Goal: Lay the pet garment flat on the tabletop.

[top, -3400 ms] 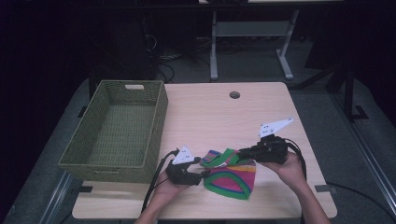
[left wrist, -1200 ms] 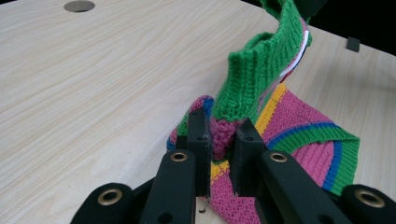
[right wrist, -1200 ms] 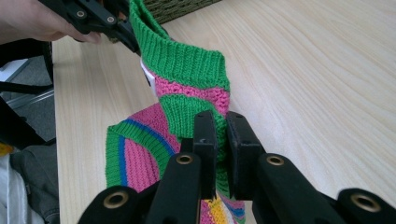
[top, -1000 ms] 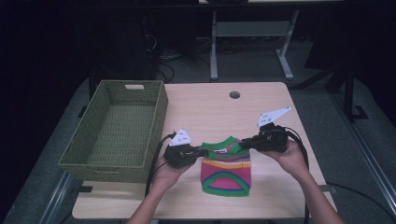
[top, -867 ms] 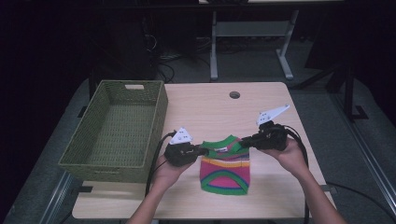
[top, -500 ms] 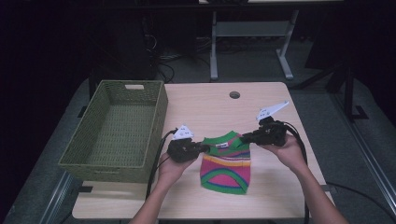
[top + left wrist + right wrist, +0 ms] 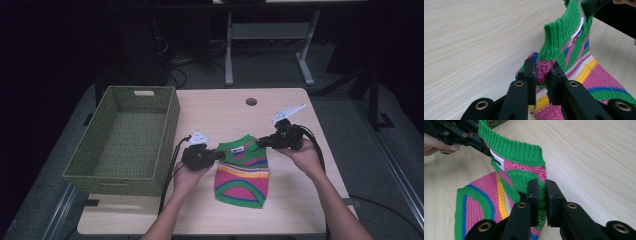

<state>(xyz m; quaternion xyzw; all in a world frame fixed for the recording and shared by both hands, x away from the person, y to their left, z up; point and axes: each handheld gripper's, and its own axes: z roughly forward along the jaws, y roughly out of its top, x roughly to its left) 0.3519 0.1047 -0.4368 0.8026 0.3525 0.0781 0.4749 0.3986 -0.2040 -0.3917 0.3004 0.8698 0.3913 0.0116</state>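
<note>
Knitwear: small striped green-pink knitted sweater (image 7: 242, 170) lies flat on wooden table (image 7: 300, 210), 3 o'clock of woven green basket (image 7: 125, 140). Soft, light, limp. Left tool (image 7: 541, 75) and right tool (image 7: 541, 192) pinch shoulders; best hold there.

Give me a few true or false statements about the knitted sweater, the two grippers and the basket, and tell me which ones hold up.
1. The left gripper is shut on the striped knitted sweater. True.
2. The right gripper hangs open above the sweater. False: its jaws pinch the knit near the green collar.
3. The sweater lies inside the green woven basket. False: it is on the wooden table, to the right of the basket, which holds nothing.
4. The collar end is lifted while the hem rests on the table. True.
5. A white label sits inside the collar. True.
</note>
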